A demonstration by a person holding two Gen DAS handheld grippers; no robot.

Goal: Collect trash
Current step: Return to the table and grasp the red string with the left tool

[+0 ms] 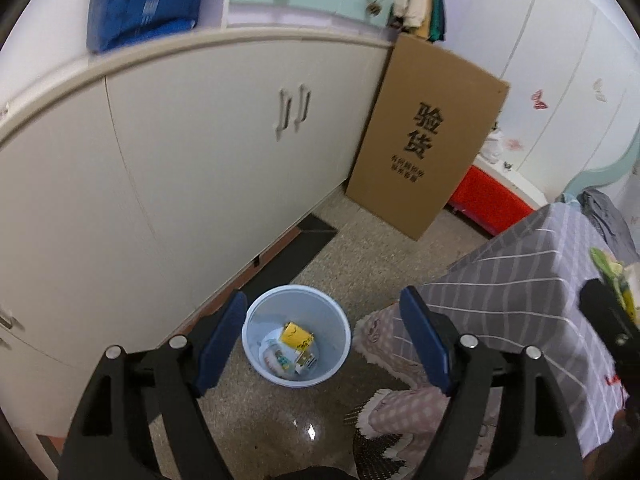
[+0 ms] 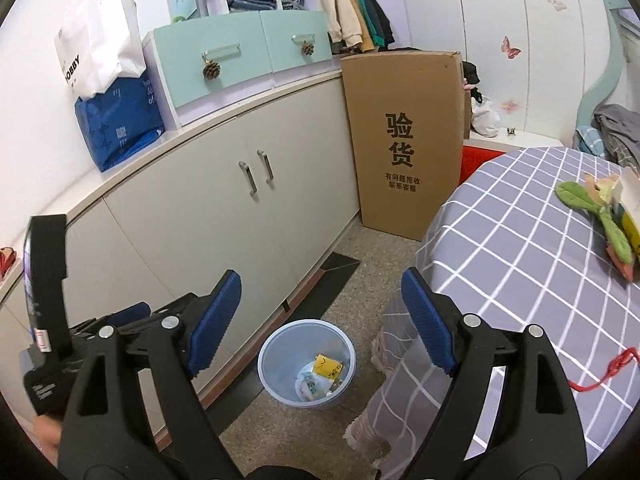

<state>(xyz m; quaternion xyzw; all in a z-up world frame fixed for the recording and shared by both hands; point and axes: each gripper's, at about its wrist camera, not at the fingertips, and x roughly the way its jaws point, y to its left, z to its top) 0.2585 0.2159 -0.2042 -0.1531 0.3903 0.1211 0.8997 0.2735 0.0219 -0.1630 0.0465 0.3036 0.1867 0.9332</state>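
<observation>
bin: pale blue plastic bin (image 1: 297,336) on the speckled floor, between the white cabinet (image 1: 180,152) and the draped table; upright, open top
trash in bin: yellow paper or card piece (image 1: 296,335) plus a few small wrappers at the bottom, well below the rim
trash left: small yellow-and-white carton (image 2: 628,208) at the table's far right edge, beside a green plush toy (image 2: 600,216); carton partly cut off by the frame, can't tell if it's trash
handling: looks like light card and film; would crush easily, flat faces probably slippery; judge a pinch across the narrow side of the carton, light squeeze is enough
left gripper: left gripper (image 1: 320,340) has its jaws spread wide, nothing between the pads; hovers above the bin, bin visible in the gap
right gripper: right gripper (image 2: 320,320) is likewise wide apart and empty, aimed over the bin from beside the table
table: grey checked tablecloth (image 2: 540,280) hangs down to near the bin; red string (image 2: 600,376) lies on it
surroundings: tall cardboard box (image 2: 404,140) leans at the cabinet's end, well apart from the bin
risk: cloth edge hangs close to the bin, could snag a finger
</observation>
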